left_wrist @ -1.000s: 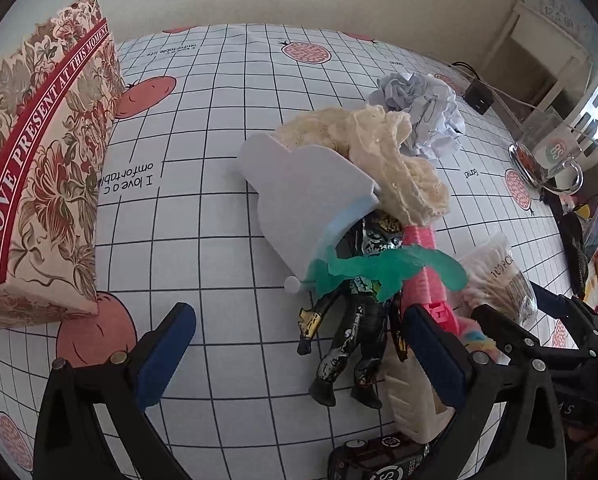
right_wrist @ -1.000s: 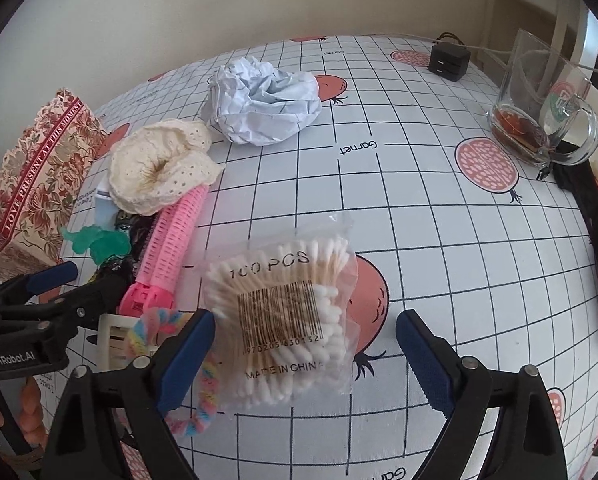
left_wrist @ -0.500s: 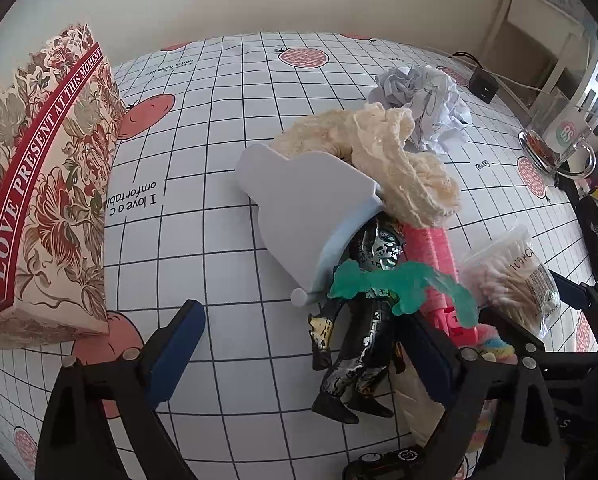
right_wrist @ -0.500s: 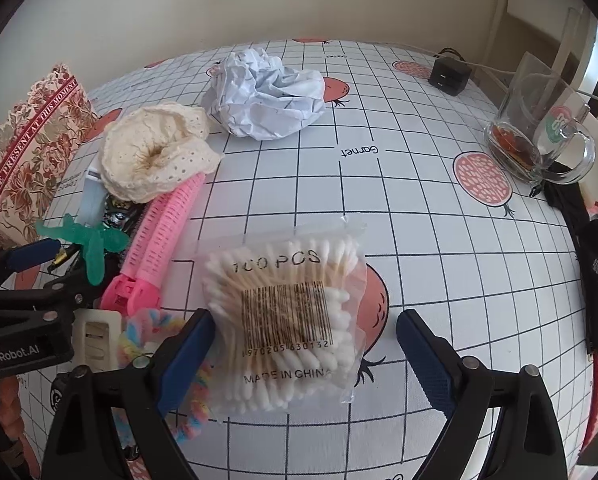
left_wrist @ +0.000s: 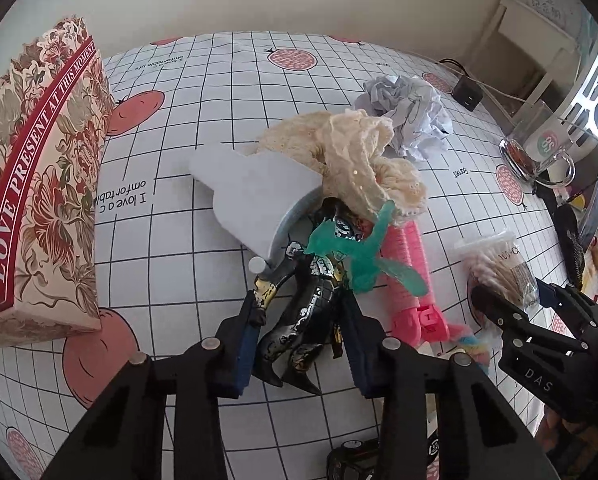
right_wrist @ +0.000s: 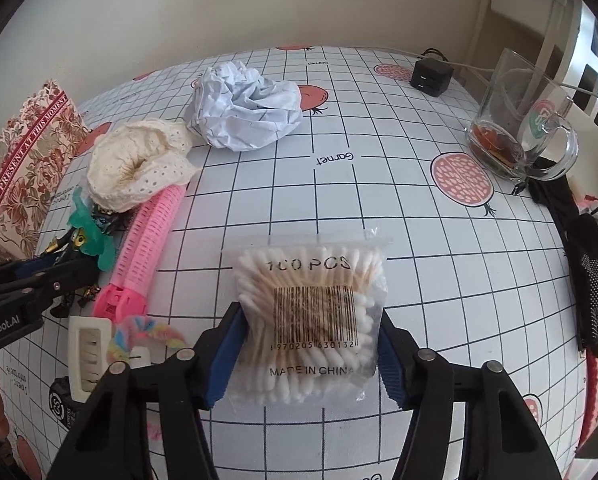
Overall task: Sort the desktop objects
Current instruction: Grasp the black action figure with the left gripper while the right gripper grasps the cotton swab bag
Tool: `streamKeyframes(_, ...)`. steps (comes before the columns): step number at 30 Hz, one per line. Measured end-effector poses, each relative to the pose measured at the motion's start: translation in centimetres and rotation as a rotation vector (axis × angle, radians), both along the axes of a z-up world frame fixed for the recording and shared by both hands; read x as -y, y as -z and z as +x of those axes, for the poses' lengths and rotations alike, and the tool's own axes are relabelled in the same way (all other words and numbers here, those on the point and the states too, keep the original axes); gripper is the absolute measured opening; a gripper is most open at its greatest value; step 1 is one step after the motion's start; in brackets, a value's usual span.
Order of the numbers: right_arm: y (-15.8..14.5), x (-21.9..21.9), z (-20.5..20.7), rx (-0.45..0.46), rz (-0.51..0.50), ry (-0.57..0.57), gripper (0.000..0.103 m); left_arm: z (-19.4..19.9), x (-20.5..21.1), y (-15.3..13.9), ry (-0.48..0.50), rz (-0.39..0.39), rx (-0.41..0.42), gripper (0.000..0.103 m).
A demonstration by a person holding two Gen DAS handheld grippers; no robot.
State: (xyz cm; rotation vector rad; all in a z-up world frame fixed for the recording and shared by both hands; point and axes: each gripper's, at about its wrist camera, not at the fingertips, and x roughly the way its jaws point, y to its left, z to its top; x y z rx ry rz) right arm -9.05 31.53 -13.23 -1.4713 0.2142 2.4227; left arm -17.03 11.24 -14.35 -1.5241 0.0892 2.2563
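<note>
— Now, what is being gripped at the bottom of each frame?

— By the left gripper, a black and gold toy figure is being taken at the legs; its jaws have just been closing and are narrow, the pads touching the toy on both sides. By the right gripper, the bag of cotton swabs at lower centre is being clamped; those jaws too have just been closing, with the bag pressed between them.

— How should the lifts be done?

— The toy is best raised slowly and straight, since its head is tucked under the lace cloth and the pale blue board, and the green piece lies across it beside the pink roller. A snag is likely otherwise.

— And the bag?

— It should be squeezed gently; the film looks slippery and soft, so a sag is to be expected.
</note>
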Motion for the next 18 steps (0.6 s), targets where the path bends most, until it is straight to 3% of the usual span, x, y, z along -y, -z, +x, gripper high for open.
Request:
streamKeyframes(9,-0.2,-0.8,0.8,0.019,-0.032,0.045,0.052,0.1,0.5,-0.3,-0.010,0.028,0.052,0.034)
streamKeyframes(18,-1.4,-1.4,2.1,0.019,-0.035,0.087,0.048,0.6,1.4,-2.3,-0.007,0.061,0.018,0.026)
